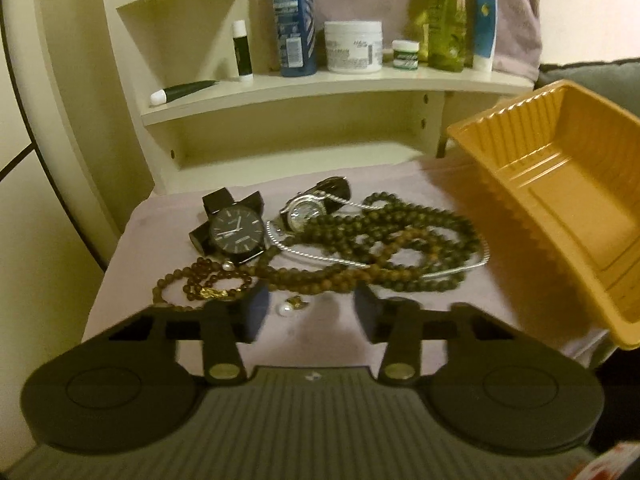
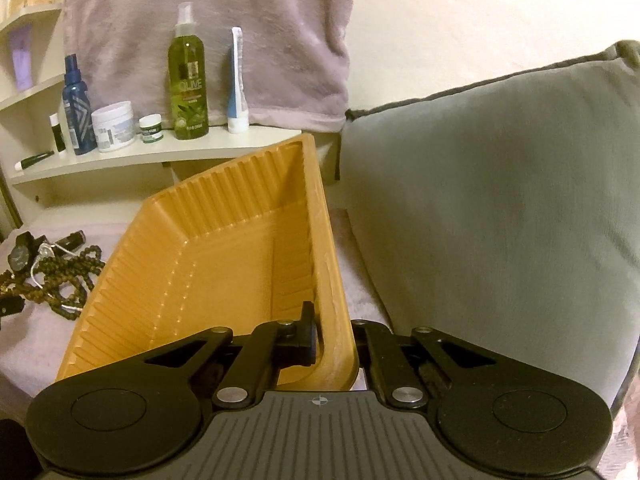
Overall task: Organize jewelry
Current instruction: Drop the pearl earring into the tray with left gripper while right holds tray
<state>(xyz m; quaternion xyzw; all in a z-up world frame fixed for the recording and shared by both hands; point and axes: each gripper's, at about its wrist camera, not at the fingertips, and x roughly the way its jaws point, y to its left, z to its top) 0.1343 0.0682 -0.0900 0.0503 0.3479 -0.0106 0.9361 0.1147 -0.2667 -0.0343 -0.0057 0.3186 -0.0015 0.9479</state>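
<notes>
A pile of jewelry lies on a pale pink cloth [image 1: 132, 228]: a black watch [image 1: 237, 232], a silver watch [image 1: 305, 210], dark bead strands [image 1: 384, 236], a silver chain [image 1: 320, 254], a brown bead bracelet with a gold charm [image 1: 204, 286] and a pearl earring [image 1: 286, 309]. My left gripper [image 1: 310, 308] is open, just in front of the pile, with the pearl earring between its fingers. My right gripper [image 2: 334, 344] is shut on the rim of an empty orange plastic tray [image 2: 224, 248], holding it tilted to the right of the pile; the tray also shows in the left wrist view [image 1: 560, 200].
A cream shelf unit [image 1: 320, 80] stands behind the cloth with bottles, jars and tubes, among them a blue bottle [image 1: 294, 24] and a green olive bottle [image 2: 188, 80]. A pink towel [image 2: 208, 32] hangs behind. A grey cushion [image 2: 500, 200] is to the right.
</notes>
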